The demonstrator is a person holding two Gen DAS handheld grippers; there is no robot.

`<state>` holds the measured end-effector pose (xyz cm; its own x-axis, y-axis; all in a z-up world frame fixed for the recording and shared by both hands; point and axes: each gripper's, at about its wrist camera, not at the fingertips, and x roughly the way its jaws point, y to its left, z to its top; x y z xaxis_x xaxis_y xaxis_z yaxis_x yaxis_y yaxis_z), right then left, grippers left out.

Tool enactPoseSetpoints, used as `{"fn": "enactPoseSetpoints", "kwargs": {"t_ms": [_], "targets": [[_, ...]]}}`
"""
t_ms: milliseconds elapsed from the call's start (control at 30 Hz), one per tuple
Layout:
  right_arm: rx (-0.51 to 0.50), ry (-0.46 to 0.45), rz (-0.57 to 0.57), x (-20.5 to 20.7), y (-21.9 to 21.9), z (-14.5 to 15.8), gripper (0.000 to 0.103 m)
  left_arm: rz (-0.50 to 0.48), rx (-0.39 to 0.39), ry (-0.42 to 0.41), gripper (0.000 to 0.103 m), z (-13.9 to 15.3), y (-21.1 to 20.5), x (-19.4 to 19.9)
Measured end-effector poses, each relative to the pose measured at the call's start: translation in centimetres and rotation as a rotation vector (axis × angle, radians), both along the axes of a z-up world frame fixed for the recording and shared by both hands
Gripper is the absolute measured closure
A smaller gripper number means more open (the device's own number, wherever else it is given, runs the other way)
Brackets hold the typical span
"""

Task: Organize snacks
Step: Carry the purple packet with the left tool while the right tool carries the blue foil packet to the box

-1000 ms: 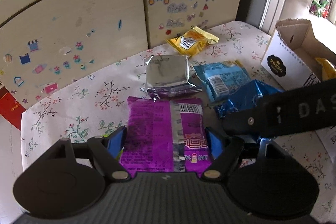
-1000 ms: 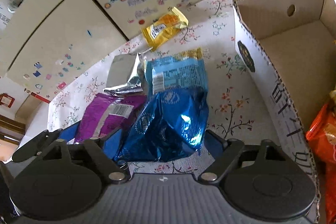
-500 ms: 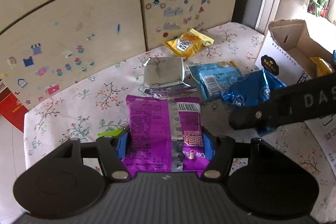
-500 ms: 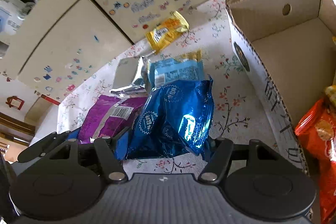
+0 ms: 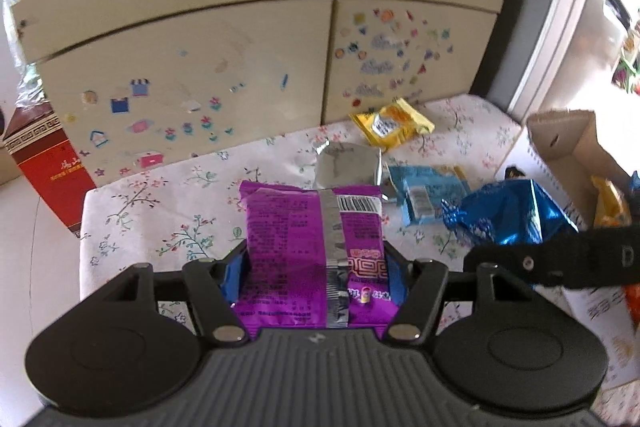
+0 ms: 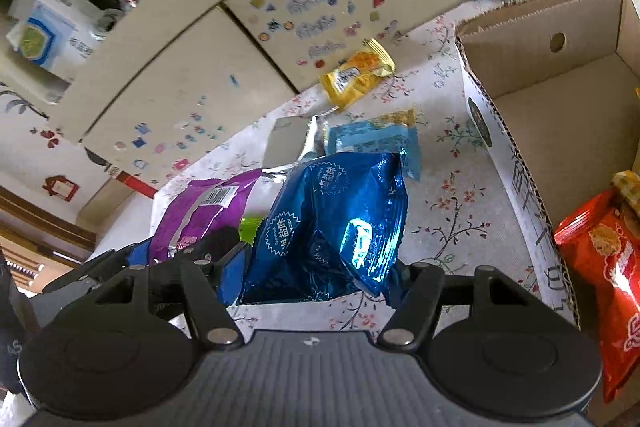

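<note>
Gripping a purple snack packet (image 5: 312, 247) at lower centre, the left hand-held gripper (image 5: 314, 279) holds it above the floral table (image 5: 160, 211) — the right hand-held gripper (image 6: 316, 283) clamps a shiny blue bag (image 6: 332, 223), cardboard box (image 6: 560, 115) at right.

Purple snack bag (image 5: 308, 251) has a silver seam stripe and a barcode. The shiny royal-blue bag (image 6: 332, 223) carries white starburst seals. At 12 o'clock sit a plain silver pack (image 5: 346, 167) and a yellow one (image 5: 390, 123). Worktop (image 5: 160, 211) cloth is white with small pink-and-green florals; the box (image 6: 560, 115) is brown cardboard.
</note>
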<state>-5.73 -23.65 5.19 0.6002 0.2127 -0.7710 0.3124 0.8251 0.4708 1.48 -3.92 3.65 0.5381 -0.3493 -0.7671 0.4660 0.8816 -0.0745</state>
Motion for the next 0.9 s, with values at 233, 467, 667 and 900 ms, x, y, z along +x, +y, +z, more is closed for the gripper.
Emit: {"fn": "enactPoseSetpoints", "kwargs": {"t_ms": [233,467,667,900], "targets": [[-0.011,-0.045,0.033,-1.6,0.4,1.4,0.031,0.028,-0.033,-0.015,0.038,1.2,-0.1,-1.0],[-0.03,-0.08,0.056,-2.5,0.4,2.2,0.031,0.063,-0.088,-0.005,0.038,2.0,0.0,-1.8],[-0.029,-0.098,0.03,-3.2,-0.5,2.8,0.031,0.055,-0.112,-0.023,0.038,2.6,-0.7,-2.1],[-0.051,-0.167,-0.031,-4.7,-2.5,4.9,0.031,0.036,-0.169,-0.045,0.038,3.6,-2.0,-2.5]]}}
